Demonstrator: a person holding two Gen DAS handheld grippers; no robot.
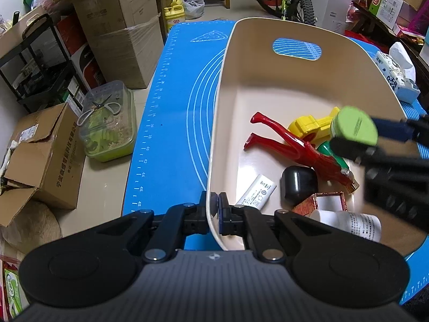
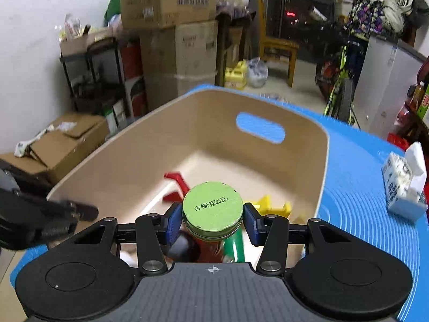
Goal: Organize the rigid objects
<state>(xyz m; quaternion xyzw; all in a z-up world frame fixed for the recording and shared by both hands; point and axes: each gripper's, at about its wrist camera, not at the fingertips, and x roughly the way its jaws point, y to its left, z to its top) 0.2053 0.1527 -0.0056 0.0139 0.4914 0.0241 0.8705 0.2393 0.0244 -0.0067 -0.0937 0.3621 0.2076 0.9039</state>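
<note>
Left wrist view: the left claw (image 1: 214,204) is clamped narrow on the near rim of the beige bin (image 1: 228,80), which stands on the blue mat (image 1: 171,107) covering the worktop. Inside lie a red figurine (image 1: 292,147), long axis running from near right to far left, legs pointing left, and a yellow toy (image 1: 308,127).

Right wrist view: the right claw (image 2: 212,221) holds a green-lidded jar (image 2: 213,208) over the bin (image 2: 187,123), its lid facing the camera.

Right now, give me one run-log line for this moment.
left gripper: shut on bin rim | right gripper: shut on green tin, above bin | red figure: in bin
</note>
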